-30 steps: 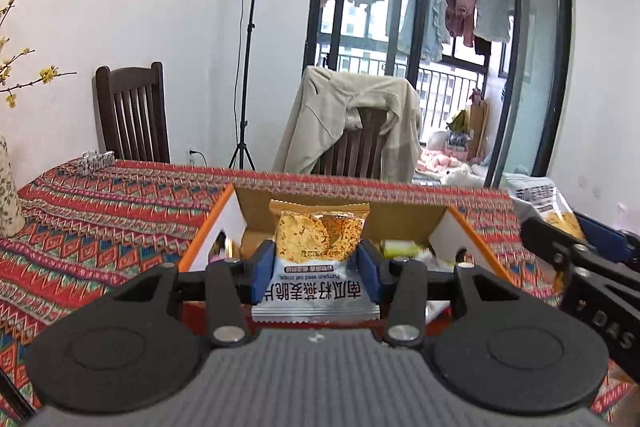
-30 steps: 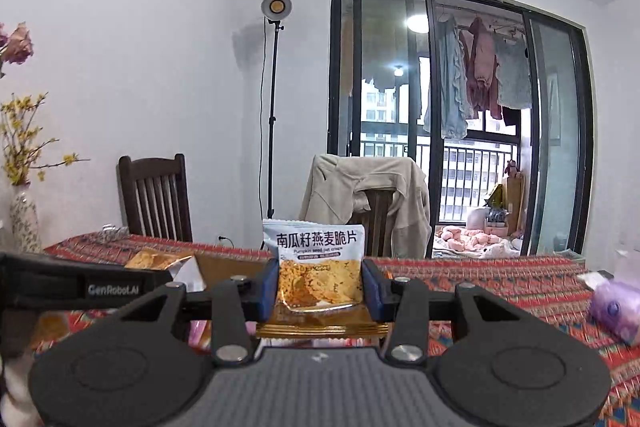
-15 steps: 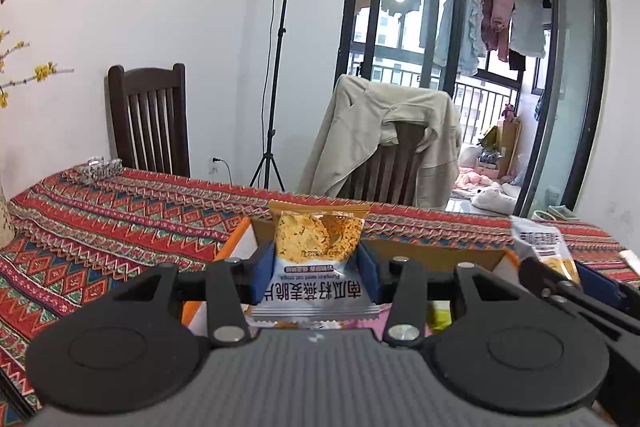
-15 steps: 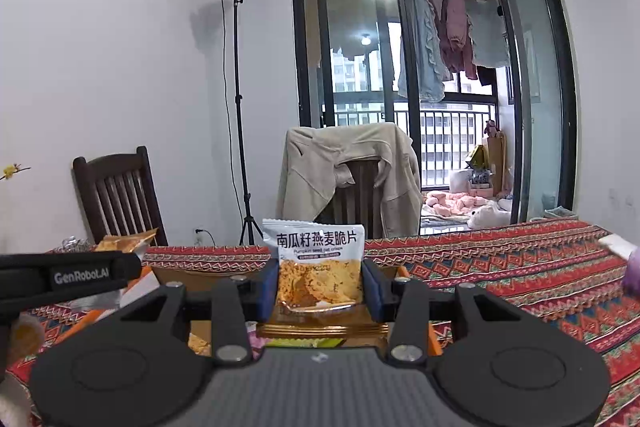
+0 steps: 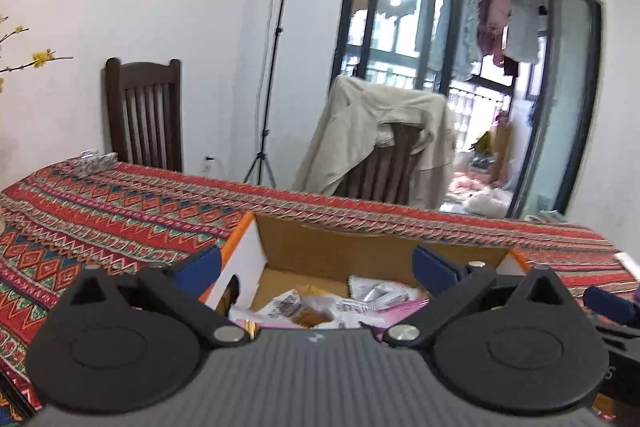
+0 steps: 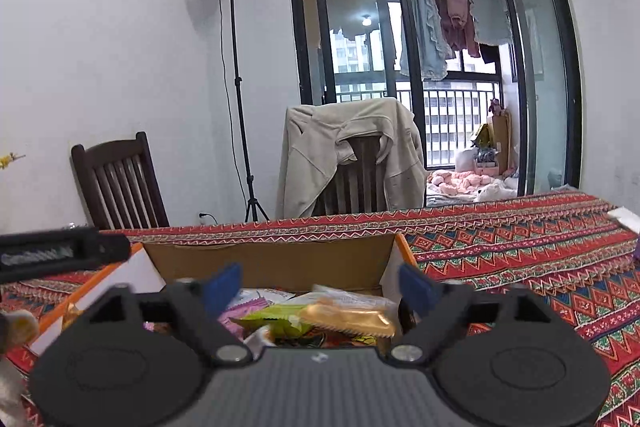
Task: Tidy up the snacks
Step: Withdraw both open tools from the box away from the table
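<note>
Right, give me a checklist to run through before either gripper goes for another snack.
1. Left gripper open and empty: ok.
2. Right gripper open and empty: ok.
3. Snack packets lie inside the cardboard box, not on its rim: ok.
4. Box sits flat on the patterned tablecloth: ok.
5. Grippers apart from each other: cannot tell, they are close.
6. More snacks left on the table: cannot tell.

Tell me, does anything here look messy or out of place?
Only mildly. The snack packets lie jumbled in the cardboard box, not in rows. A beige jacket hangs crookedly over a chair. Both hand-held grippers, left and right, are open and empty.
</note>
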`<move>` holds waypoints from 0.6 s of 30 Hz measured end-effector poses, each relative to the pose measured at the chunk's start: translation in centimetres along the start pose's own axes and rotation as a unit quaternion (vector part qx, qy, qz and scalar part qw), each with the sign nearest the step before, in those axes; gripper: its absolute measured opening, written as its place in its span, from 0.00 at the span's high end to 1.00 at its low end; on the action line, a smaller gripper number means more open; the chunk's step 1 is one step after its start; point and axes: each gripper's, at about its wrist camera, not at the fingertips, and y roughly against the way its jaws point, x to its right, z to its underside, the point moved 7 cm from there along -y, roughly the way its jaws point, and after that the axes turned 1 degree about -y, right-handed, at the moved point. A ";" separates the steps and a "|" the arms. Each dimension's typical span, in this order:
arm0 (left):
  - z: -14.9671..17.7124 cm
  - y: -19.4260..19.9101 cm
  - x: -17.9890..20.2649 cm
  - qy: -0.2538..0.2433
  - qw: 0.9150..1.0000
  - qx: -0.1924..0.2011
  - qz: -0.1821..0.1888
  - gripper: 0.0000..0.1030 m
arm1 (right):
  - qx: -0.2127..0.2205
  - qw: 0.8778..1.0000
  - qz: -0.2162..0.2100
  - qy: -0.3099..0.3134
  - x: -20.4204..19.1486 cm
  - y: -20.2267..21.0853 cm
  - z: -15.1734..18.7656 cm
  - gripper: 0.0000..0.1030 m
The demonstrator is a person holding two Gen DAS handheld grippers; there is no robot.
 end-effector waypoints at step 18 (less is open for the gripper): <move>-1.8 8.9 -1.9 -0.040 0.999 0.019 -0.010 0.00 | -0.012 1.000 -0.006 0.026 -1.2 6.5 -1.8 0.00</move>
